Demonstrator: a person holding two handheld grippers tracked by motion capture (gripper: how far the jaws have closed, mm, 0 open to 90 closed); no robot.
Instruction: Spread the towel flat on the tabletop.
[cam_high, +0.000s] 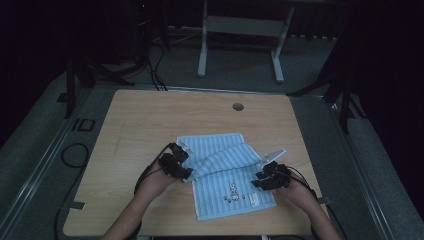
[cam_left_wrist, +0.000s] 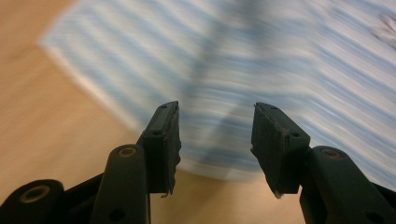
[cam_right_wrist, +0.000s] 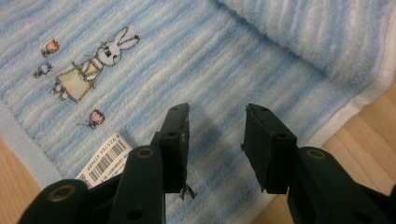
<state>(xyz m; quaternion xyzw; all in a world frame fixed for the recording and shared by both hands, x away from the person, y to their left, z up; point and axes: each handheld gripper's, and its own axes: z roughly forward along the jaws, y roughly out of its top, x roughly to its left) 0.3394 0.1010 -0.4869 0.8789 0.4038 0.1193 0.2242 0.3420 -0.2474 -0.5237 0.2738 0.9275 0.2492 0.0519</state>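
A light blue striped towel (cam_high: 225, 170) lies on the wooden table (cam_high: 150, 120), partly folded, with a raised fold across its middle. It bears a small rabbit picture (cam_right_wrist: 88, 65) and a barcode label (cam_right_wrist: 105, 158) near the front. My left gripper (cam_high: 176, 162) is at the towel's left edge, open, with the blurred towel (cam_left_wrist: 243, 65) beyond its jaws. My right gripper (cam_high: 267, 176) is over the towel's right edge, open, jaws (cam_right_wrist: 215, 140) just above the cloth with nothing between them. The folded ridge (cam_right_wrist: 317, 32) lies ahead of it.
A round cable hole (cam_high: 238, 106) sits near the table's far edge. Beyond the table stands a white frame leg set (cam_high: 240, 45). Dark stands (cam_high: 345, 100) and cables (cam_high: 75, 155) flank the table on the floor.
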